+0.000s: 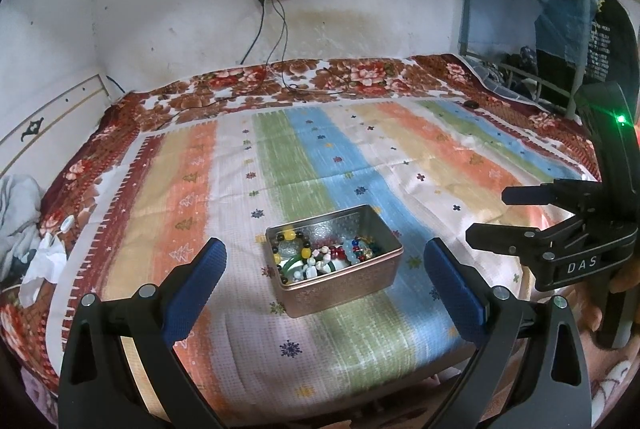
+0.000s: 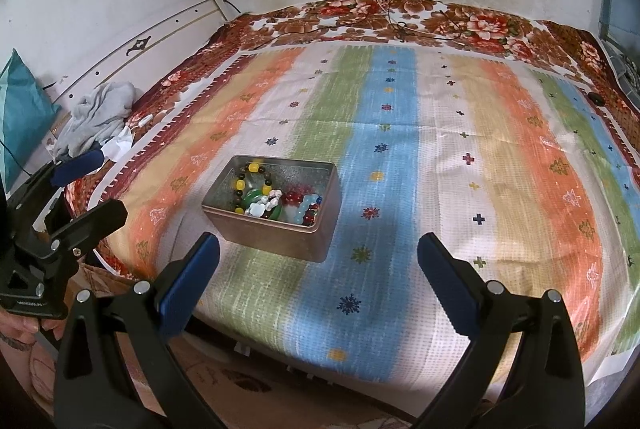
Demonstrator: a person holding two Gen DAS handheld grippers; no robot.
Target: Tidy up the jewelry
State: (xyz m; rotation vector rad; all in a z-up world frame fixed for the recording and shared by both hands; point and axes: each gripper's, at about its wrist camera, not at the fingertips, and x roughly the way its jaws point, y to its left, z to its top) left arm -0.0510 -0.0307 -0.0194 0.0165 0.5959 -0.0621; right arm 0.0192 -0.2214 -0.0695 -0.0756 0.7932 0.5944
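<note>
Hovering near bed edge, left gripper (image 1: 326, 265) and right gripper (image 2: 318, 261) both had jaws spread wide, nothing held. Just beyond them, open metal tin (image 1: 340, 283) sat on striped blanket (image 1: 400, 169), lidless. Beaded bracelets and jewelry (image 1: 320, 255) lay heaped together inside tin, unsorted by look. No loose pieces visible on blanket. Fits either jewelry all gathered in, or pile awaiting take-out. Farther back: charger cables (image 1: 280, 29) on wall.
</note>
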